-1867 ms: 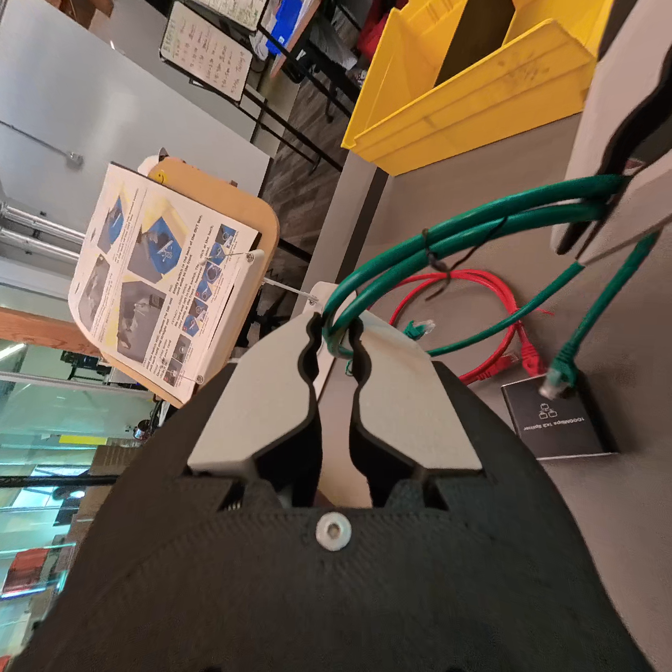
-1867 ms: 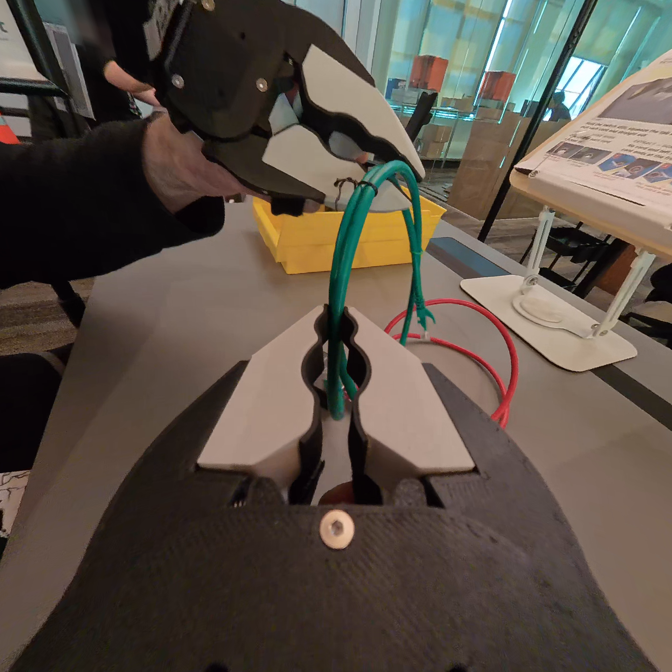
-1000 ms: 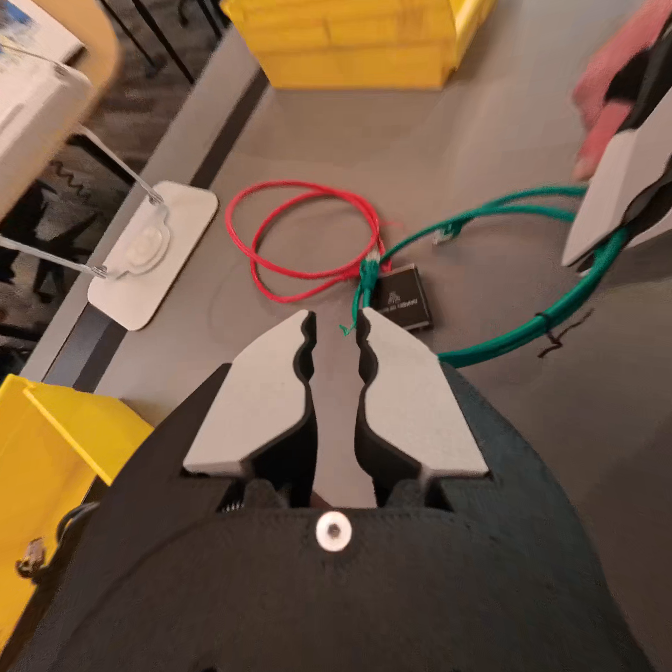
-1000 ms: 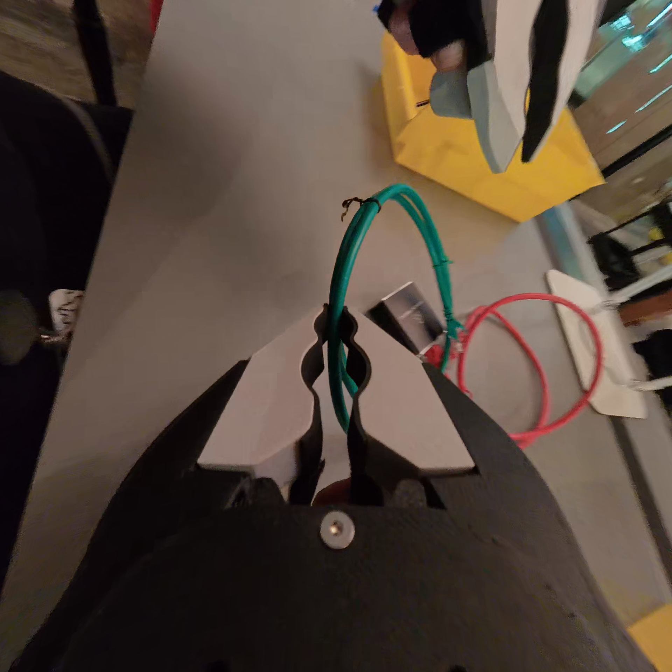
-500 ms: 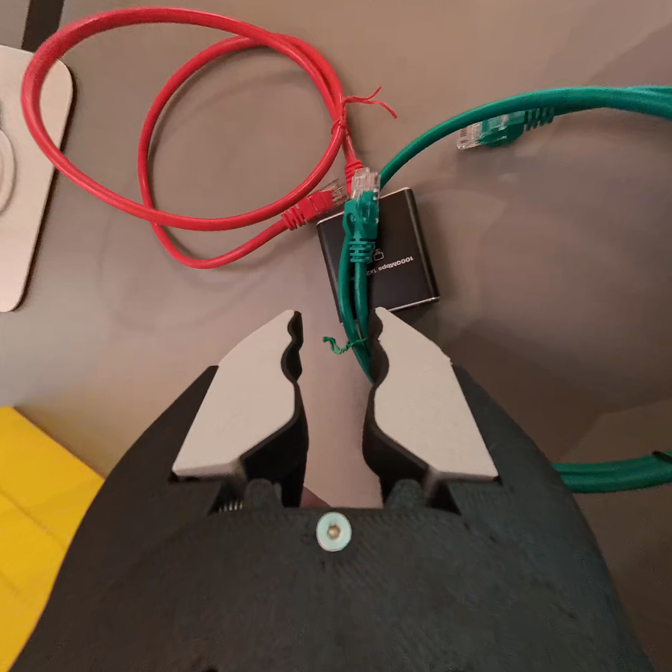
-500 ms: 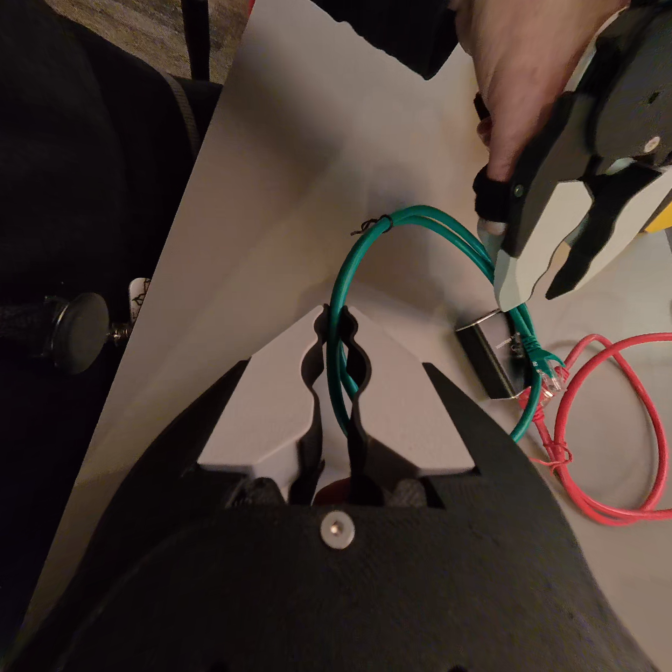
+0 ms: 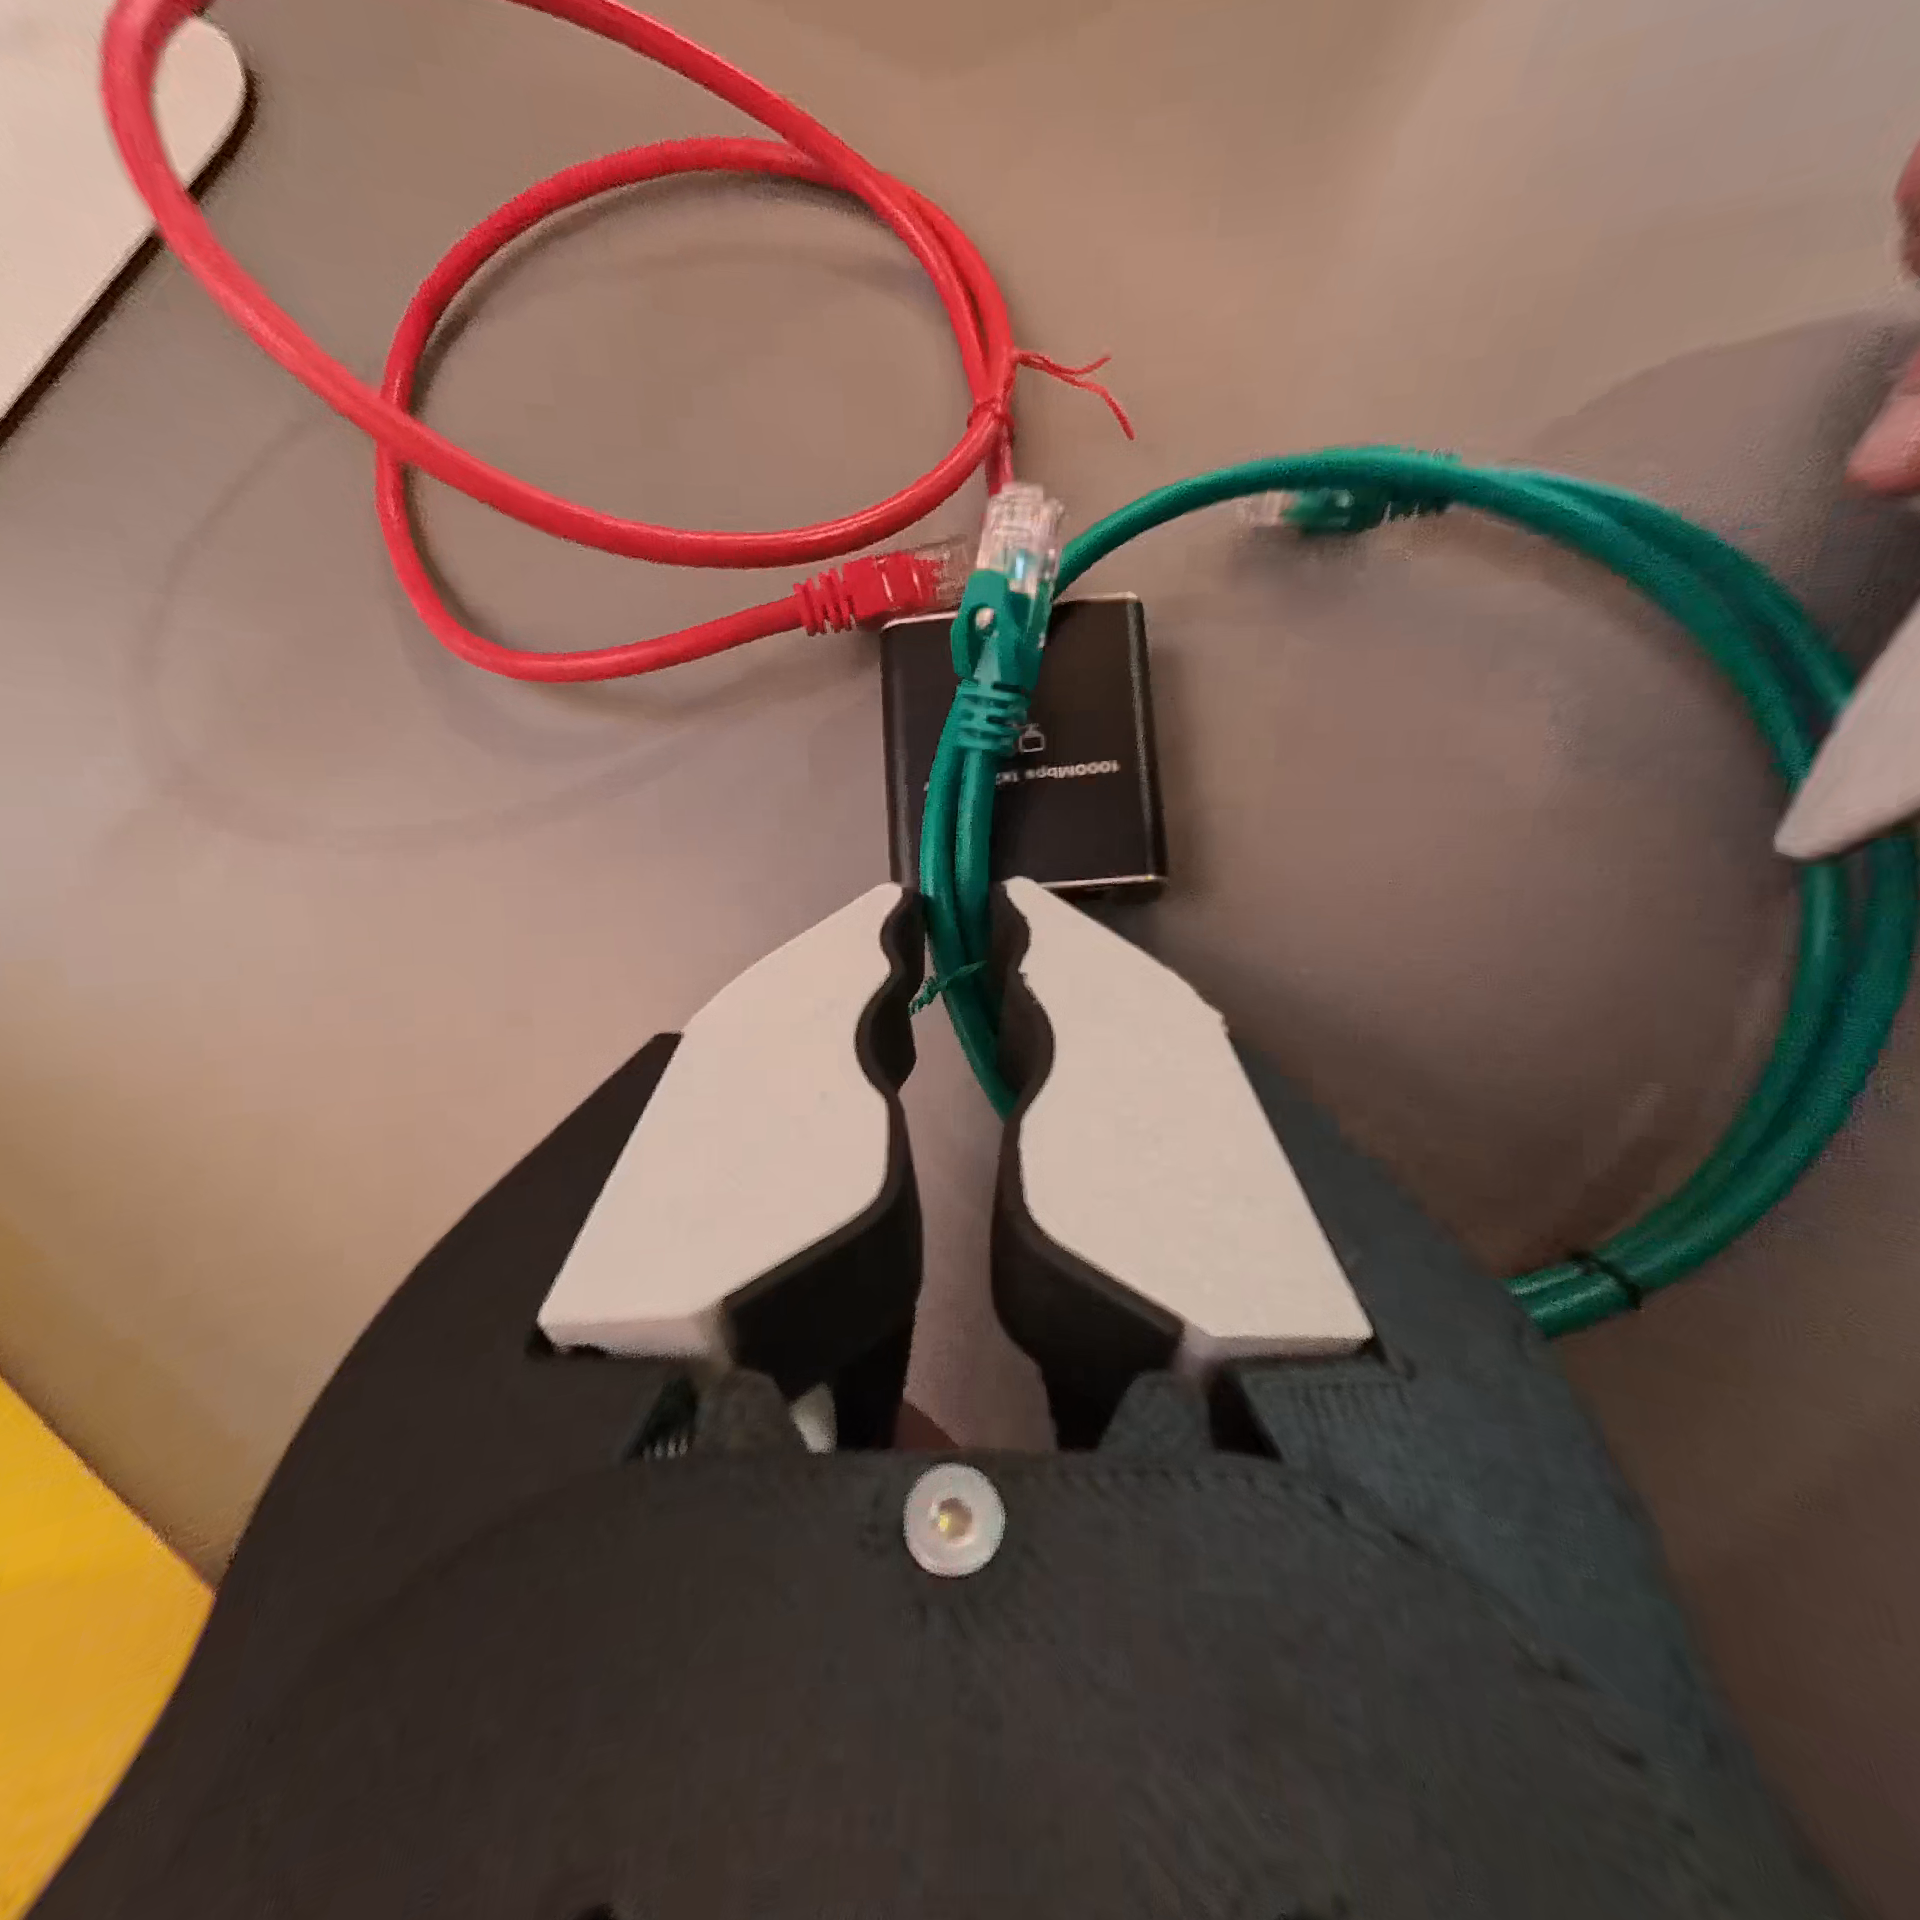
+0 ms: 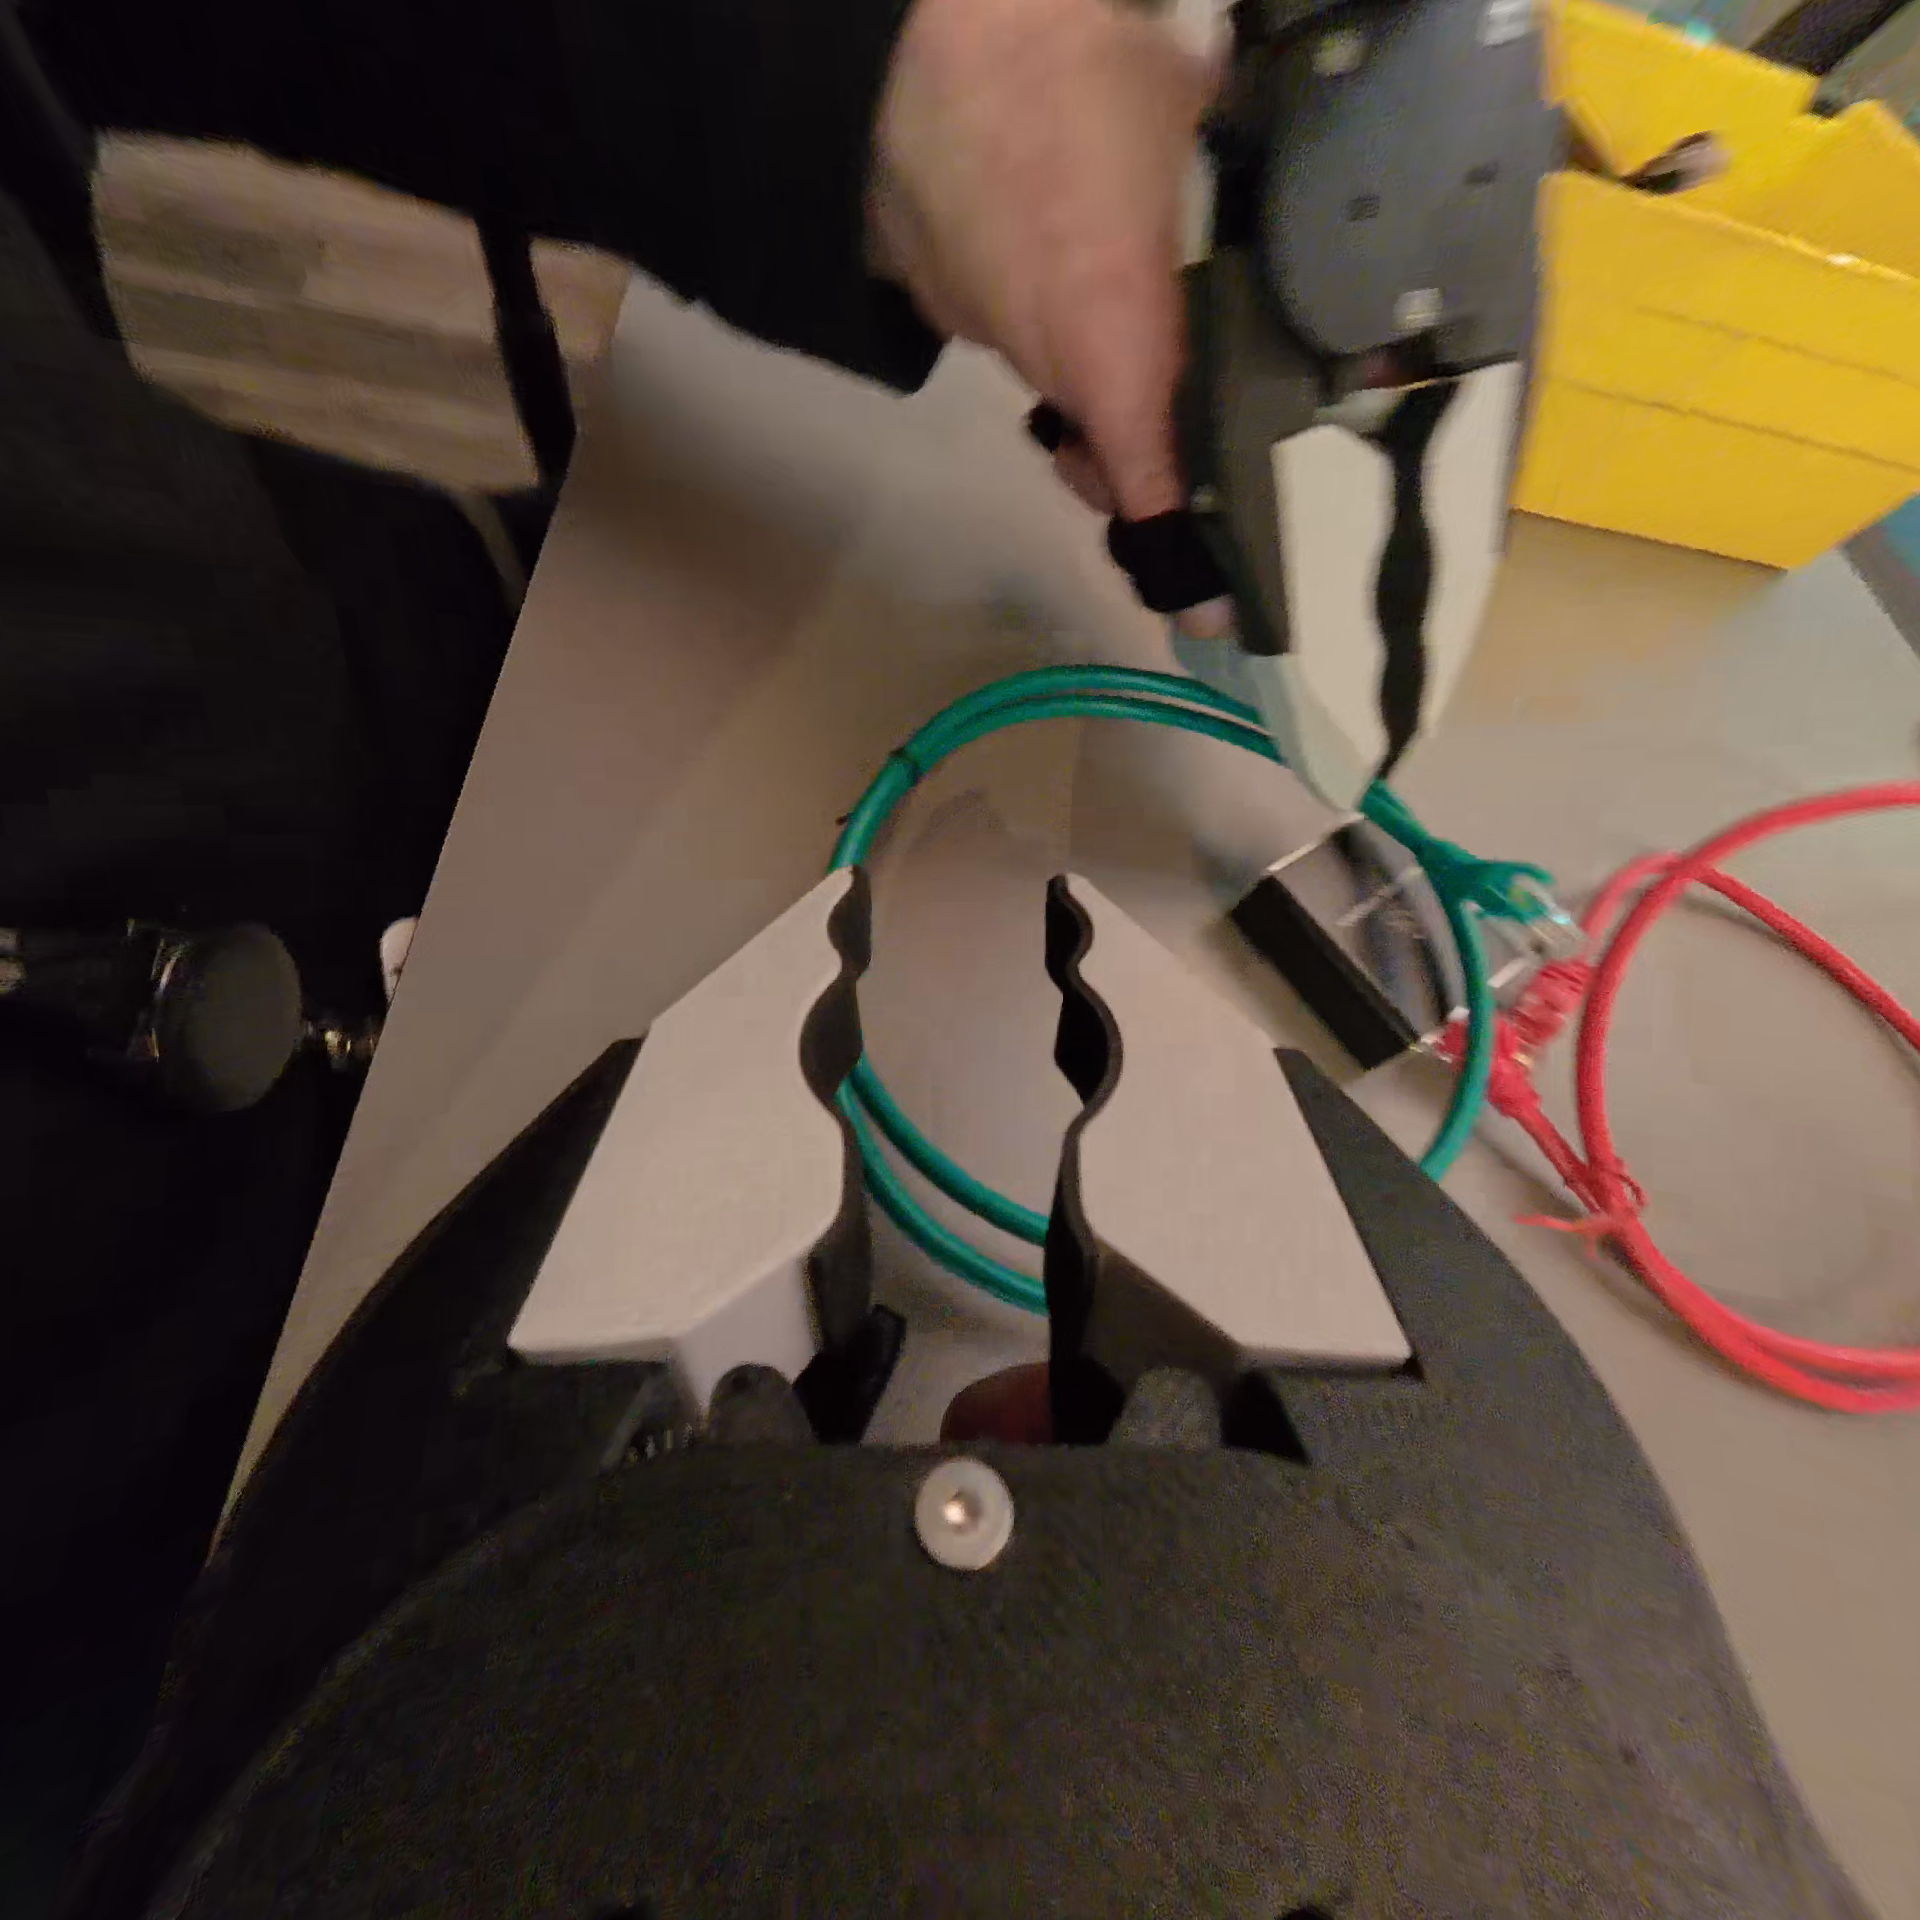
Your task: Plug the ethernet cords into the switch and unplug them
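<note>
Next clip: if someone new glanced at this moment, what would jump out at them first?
Likely the green ethernet cord, pinched just behind its plug by the left gripper and lying over the small black switch mid-table. Next, the red ethernet cord looped on the table beyond the switch, both plugs loose near it. The right gripper gapes open above the green loop, holding nothing.

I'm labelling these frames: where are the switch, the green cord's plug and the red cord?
switch [image 7: 1081, 727], left wrist view, on its black top face.
green cord's plug [image 7: 1003, 613], left wrist view, on its boot.
red cord [image 7: 665, 540], left wrist view, on its loop.
</note>
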`<action>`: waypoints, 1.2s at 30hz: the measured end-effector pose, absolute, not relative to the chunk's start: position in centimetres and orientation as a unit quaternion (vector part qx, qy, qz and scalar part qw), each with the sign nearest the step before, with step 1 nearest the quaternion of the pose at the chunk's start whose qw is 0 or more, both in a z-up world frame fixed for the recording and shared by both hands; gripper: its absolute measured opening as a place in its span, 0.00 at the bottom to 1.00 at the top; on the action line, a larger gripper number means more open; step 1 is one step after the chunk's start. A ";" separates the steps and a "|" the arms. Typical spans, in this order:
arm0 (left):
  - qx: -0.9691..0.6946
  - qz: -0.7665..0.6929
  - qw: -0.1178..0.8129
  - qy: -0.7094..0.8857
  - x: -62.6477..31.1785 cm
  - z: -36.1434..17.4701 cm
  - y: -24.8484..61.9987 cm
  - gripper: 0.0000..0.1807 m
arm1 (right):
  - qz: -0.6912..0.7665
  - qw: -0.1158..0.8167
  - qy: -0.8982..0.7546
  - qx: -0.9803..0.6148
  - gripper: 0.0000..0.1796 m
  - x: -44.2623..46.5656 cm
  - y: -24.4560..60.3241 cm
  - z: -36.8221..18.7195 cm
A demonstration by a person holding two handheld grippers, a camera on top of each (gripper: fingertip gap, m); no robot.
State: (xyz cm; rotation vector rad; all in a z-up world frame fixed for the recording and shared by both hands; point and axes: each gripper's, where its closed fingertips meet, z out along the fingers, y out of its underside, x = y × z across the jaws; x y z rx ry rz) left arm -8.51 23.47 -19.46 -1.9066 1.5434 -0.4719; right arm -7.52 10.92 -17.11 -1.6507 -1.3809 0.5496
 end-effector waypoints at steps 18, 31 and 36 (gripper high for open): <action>-0.749 -0.160 0.353 0.538 -8.4 -18.7 21.9 0.13 | 0.296 0.423 -0.275 -0.811 0.21 -4.7 17.6 -16.2; -0.797 -0.155 0.306 0.497 -10.1 -21.6 22.2 0.09 | 0.274 0.423 -0.298 -0.810 0.21 -4.2 17.0 -16.5; -0.794 -0.158 0.346 0.474 -9.8 -20.6 21.8 0.09 | 0.283 0.411 -0.260 -0.827 0.24 -3.8 17.8 -16.8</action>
